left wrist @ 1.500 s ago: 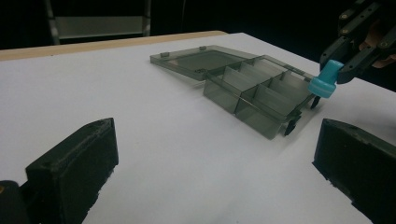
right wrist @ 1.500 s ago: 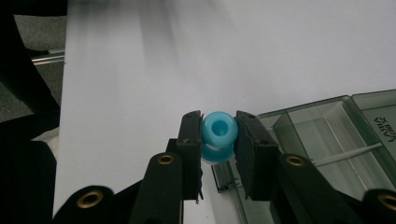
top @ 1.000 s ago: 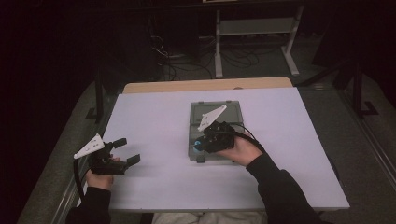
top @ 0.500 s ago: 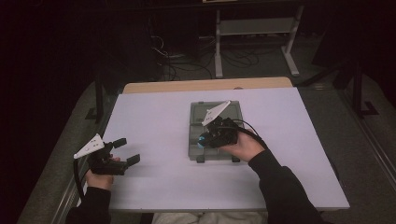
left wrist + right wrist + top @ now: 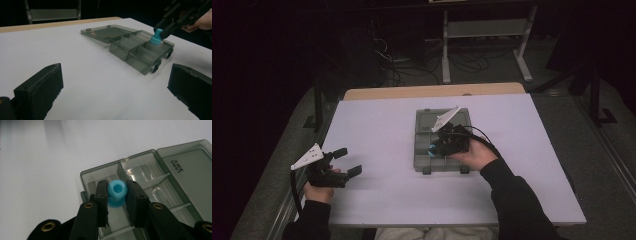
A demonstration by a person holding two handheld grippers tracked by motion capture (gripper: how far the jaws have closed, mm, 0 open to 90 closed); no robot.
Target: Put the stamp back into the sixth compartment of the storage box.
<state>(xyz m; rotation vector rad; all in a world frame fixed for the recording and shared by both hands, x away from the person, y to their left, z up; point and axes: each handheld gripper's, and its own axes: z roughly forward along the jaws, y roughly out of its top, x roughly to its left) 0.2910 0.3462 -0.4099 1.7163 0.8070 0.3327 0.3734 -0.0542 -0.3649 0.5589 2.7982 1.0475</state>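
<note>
Blue spool (image 5: 117, 191), clamped in right gripper (image 5: 117, 195) fingers, hole facing the camera; left gripper (image 5: 115, 85) fingers apart.

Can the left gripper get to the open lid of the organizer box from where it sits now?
Probably yes: bare table lies between the open left gripper and the lid; the right gripper, holding the blue piece, is over the compartments.

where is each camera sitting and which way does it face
High view: above the person's side, looking forward and down at the table; both forearms show.
Left gripper view: low, between open jaws, facing the organizer box.
Right gripper view: looks down along jaws clamping the blue spool.
Both gripper views share box and spool.
</note>
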